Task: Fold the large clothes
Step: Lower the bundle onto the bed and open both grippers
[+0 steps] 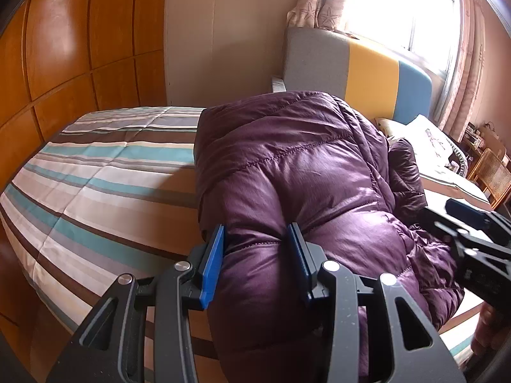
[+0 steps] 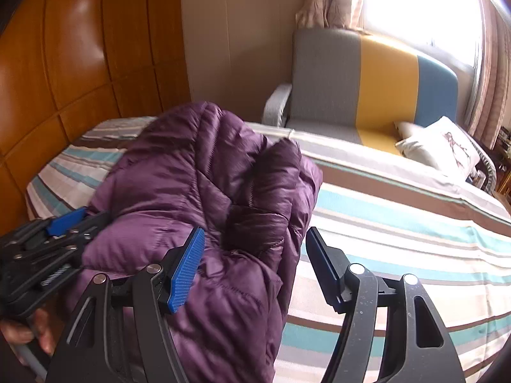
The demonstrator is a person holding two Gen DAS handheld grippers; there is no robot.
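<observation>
Left gripper (image 1: pixel 255 255) level, jaws clamped on a fold of the purple down jacket (image 1: pixel 303 166); right gripper (image 2: pixel 254 265) alongside, jaws spread over the jacket's right edge on the striped bed (image 2: pixel 399 223).

Between the blue pads (image 1: pixel 212 266) of the black left gripper (image 1: pixel 255 255) bulges a glossy purple quilted down jacket (image 1: pixel 287 175). Left of those fingers lies a bedspread (image 1: pixel 95 175) striped in teal, white, brown and grey. Beyond the fingertips stands a headboard (image 1: pixel 367 70) in grey, yellow and blue blocks, with orange-brown wardrobe panels (image 1: pixel 64 48) further left. The right gripper (image 2: pixel 255 255) is likewise black with blue pads (image 2: pixel 186 268).
</observation>
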